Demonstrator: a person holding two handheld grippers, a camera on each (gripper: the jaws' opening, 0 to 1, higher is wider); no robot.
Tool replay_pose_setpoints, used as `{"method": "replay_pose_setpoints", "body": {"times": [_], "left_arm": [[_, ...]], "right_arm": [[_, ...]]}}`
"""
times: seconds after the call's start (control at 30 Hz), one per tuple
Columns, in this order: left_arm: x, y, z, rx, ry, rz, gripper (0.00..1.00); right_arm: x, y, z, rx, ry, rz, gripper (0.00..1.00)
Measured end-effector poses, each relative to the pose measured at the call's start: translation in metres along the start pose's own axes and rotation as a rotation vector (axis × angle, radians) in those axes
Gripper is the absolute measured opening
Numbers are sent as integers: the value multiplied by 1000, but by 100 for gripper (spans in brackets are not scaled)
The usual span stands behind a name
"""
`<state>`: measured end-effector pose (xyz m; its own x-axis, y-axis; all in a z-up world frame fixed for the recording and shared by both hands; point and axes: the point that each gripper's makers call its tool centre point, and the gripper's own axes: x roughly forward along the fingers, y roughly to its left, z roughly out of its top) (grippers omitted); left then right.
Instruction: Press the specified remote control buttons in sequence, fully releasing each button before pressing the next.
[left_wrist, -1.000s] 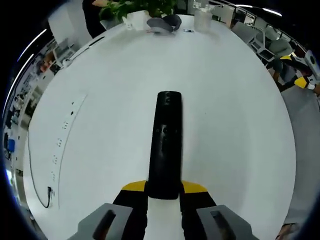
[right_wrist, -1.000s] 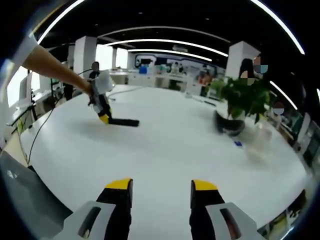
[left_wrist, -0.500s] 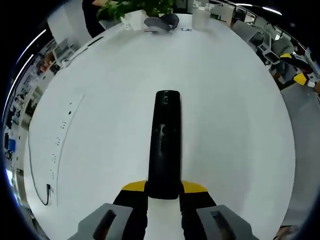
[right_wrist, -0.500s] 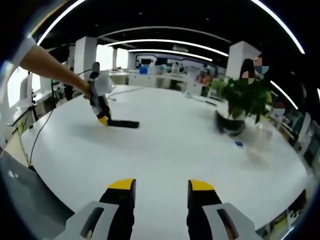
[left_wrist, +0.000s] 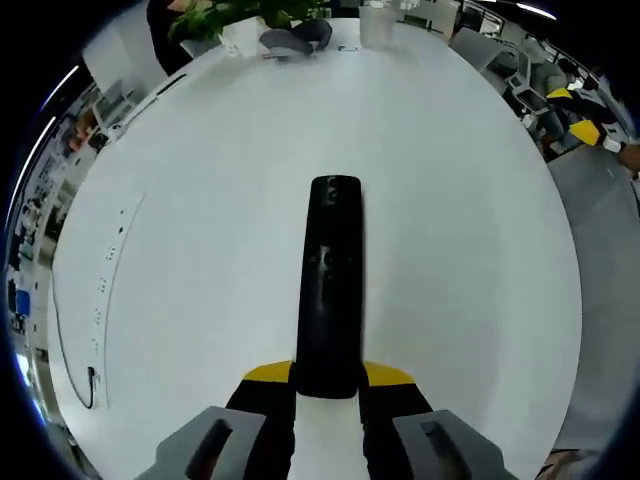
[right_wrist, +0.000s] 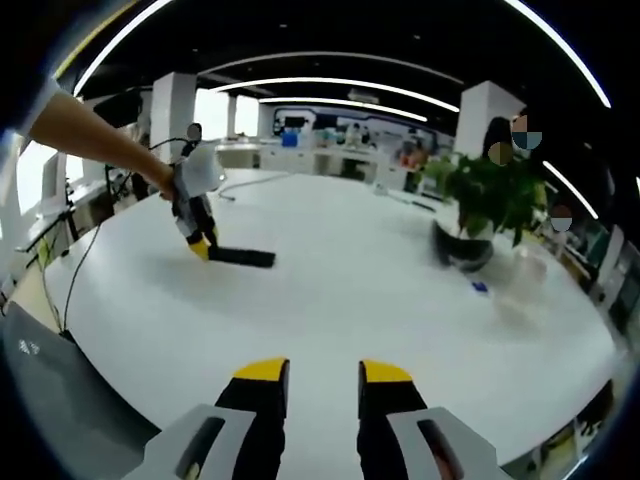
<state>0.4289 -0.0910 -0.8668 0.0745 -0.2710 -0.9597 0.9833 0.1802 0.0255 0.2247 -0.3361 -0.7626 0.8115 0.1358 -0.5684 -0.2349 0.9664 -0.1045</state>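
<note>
A long black remote control (left_wrist: 330, 290) lies on the round white table (left_wrist: 450, 220), its near end clamped between the yellow-tipped jaws of my left gripper (left_wrist: 328, 375), which is shut on it. From the right gripper view, the same remote (right_wrist: 240, 257) rests flat at the far left of the table, with the left gripper (right_wrist: 200, 245) tilted down onto its end and a person's bare arm behind it. My right gripper (right_wrist: 324, 372) hovers over the near table edge. Its jaws stand close together with a narrow gap and nothing between them.
A potted plant (right_wrist: 490, 195) and a dark grey object (right_wrist: 460, 252) stand at the table's far right, with a small blue item (right_wrist: 481, 287) beside them. A white power strip with a cable (left_wrist: 105, 295) runs along the left edge. A clear cup (left_wrist: 375, 22) stands at the far end.
My right gripper's jaws have drawn closer together over the three frames. The left gripper keeps its hold on the remote, and its view has shifted slightly.
</note>
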Motion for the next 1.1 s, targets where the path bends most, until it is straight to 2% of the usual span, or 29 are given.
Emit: {"method": "replay_pose_setpoints", "body": {"times": [0.27, 0.57, 0.63, 0.8, 1.1], "left_arm": [[-1, -20, -2, 3, 5, 7, 23], [-1, -48, -3, 9, 8, 1, 23], [-2, -54, -3, 12, 13, 1, 23], [-2, -70, -3, 18, 22, 2, 23], [-3, -90, -3, 38, 52, -3, 23]], "right_arm": [[-1, 0, -1, 5, 6, 3, 13], [-2, -1, -4, -33, 24, -8, 0], [-2, -3, -5, -37, 31, -19, 0], [-1, 2, -9, -36, 55, 7, 0], [0, 16, -16, 1, 108, 82, 0]]}}
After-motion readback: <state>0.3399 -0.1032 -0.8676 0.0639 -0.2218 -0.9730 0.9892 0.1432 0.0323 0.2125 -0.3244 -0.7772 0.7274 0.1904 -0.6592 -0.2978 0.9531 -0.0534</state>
